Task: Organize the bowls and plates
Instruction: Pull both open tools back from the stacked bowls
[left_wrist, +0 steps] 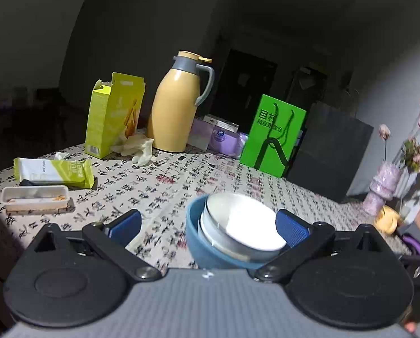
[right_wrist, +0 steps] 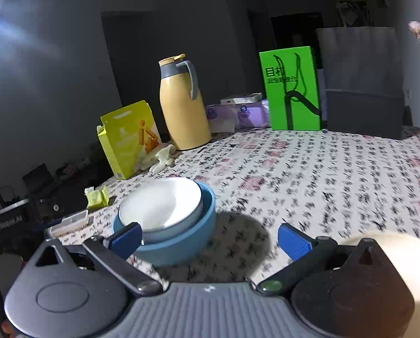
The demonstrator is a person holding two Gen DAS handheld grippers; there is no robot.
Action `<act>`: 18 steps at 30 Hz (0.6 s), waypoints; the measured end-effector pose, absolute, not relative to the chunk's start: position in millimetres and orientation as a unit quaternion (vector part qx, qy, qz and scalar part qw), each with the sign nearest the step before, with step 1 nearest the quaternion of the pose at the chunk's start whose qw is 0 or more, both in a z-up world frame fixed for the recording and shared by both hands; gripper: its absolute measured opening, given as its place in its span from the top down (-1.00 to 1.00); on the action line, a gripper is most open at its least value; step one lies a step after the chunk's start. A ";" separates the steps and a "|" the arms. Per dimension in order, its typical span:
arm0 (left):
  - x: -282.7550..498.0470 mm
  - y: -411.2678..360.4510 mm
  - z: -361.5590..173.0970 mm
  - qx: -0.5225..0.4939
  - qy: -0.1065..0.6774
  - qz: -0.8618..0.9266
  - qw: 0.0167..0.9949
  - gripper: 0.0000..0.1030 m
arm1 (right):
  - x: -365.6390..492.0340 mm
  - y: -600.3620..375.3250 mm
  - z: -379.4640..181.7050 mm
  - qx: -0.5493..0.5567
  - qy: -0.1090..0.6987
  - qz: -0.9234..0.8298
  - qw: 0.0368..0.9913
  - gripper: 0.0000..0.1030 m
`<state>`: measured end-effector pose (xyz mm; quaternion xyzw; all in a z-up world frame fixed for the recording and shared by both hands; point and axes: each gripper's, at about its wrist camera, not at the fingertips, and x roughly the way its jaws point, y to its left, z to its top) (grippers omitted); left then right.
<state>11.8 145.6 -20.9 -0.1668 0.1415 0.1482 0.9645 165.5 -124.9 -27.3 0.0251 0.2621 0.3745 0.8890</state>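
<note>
The white bowl [right_wrist: 159, 205] nested in the blue bowl [right_wrist: 181, 242] on the patterned surface [right_wrist: 308, 174] looks stiff, smooth and breakable, best pinched at the rim, with left tool [left_wrist: 208, 225] and right tool [right_wrist: 210, 238] both apart.

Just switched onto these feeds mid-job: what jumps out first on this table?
Nearest is a white bowl nested in a blue bowl on the calligraphy-print tablecloth, just ahead of both open tools, left and right. At the back stand a tall yellow thermos jug and a bright green box, with a yellow snack carton left of the jug.
</note>
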 end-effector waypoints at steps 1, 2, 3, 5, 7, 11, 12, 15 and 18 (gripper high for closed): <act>7.2 142.0 -24.9 -0.161 0.142 0.147 0.966 -1.00 | 159.7 -129.0 -29.6 0.023 0.259 0.374 0.890 -1.00; 2.9 139.6 -28.1 -0.158 0.143 0.144 0.966 -1.00 | 153.9 -133.8 -32.0 0.022 0.255 0.373 0.892 -1.00; -0.4 138.1 -31.0 -0.160 0.144 0.140 0.966 -1.00 | 148.0 -138.2 -35.0 0.021 0.251 0.371 0.894 -1.00; -5.3 136.4 -34.5 -0.168 0.146 0.134 0.966 -1.00 | 137.1 -144.8 -40.4 0.020 0.246 0.368 0.897 -1.00; -7.5 135.9 -35.7 -0.175 0.144 0.133 0.965 -1.00 | 127.5 -149.3 -45.0 0.016 0.242 0.365 0.899 -1.00; -10.1 129.8 -34.8 -0.171 0.136 0.130 0.967 -1.00 | 112.5 -152.6 -44.0 -0.002 0.217 0.347 0.912 -1.00; -10.8 128.0 -34.9 -0.169 0.135 0.128 0.968 -1.00 | 110.7 -153.4 -42.8 -0.005 0.212 0.343 0.915 -1.00; -12.7 125.6 -36.8 -0.166 0.136 0.119 0.969 -1.00 | 107.3 -158.0 -41.0 -0.001 0.207 0.340 0.917 -1.00; -14.1 126.2 -40.1 -0.167 0.140 0.108 0.970 -1.00 | 106.7 -159.9 -41.1 0.006 0.214 0.345 0.914 -1.00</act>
